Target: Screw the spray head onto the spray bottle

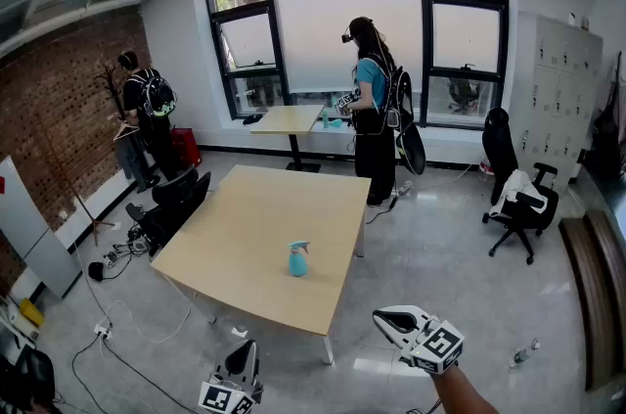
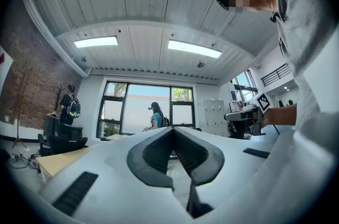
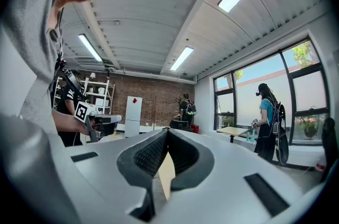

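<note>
A light-blue spray bottle [image 1: 298, 259] stands upright near the front of a pale wooden table [image 1: 245, 246] in the head view, with its spray head on top. My left gripper [image 1: 241, 365] hangs low at the bottom left, well short of the table. My right gripper [image 1: 386, 322] is raised at the bottom right, off the table's front corner. Both are shut with nothing between the jaws. In the left gripper view the gripper [image 2: 172, 130] points up toward the ceiling and window. In the right gripper view the gripper [image 3: 165, 132] faces the brick wall.
A person [image 1: 372, 109] with a backpack stands by a second table [image 1: 289, 118] at the window. Another person [image 1: 142, 114] stands at the brick wall on the left. A black office chair [image 1: 518, 192] is at the right, another chair [image 1: 171, 207] beside the table's left edge, and cables [image 1: 108, 304] on the floor.
</note>
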### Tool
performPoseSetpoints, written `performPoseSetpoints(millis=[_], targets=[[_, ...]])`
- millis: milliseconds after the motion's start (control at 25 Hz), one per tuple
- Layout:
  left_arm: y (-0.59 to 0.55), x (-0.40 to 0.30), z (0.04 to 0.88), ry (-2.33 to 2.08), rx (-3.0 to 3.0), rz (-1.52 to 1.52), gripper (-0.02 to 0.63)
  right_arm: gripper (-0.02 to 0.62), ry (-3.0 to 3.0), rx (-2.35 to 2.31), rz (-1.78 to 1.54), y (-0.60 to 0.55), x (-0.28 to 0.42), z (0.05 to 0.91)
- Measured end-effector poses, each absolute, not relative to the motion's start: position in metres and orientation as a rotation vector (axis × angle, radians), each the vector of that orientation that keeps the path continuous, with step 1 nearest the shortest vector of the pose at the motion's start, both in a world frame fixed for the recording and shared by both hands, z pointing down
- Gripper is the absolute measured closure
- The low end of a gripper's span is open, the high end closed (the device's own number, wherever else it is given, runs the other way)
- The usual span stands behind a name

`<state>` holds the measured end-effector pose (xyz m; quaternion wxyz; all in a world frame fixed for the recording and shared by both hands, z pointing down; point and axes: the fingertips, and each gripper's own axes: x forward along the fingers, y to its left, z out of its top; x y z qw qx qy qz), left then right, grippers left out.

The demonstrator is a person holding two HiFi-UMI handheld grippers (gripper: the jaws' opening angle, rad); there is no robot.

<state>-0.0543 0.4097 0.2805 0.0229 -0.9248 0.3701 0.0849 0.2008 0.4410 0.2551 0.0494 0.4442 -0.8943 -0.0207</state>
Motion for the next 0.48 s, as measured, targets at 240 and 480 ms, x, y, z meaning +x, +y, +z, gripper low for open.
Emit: performPoseSetpoints(millis=[240, 480], targets=[[0.413, -0.045, 0.280, 1.146, -2.864, 0.246, 0.601, 0.591, -2.728, 1.351, -0.054, 0.442, 0.212, 0.258], [0.415, -0.039, 0.280, 1.144, -2.857, 0.240, 0.601, 0.591, -2.734, 1.344, -0.052, 0.441, 0.217, 0.260]])
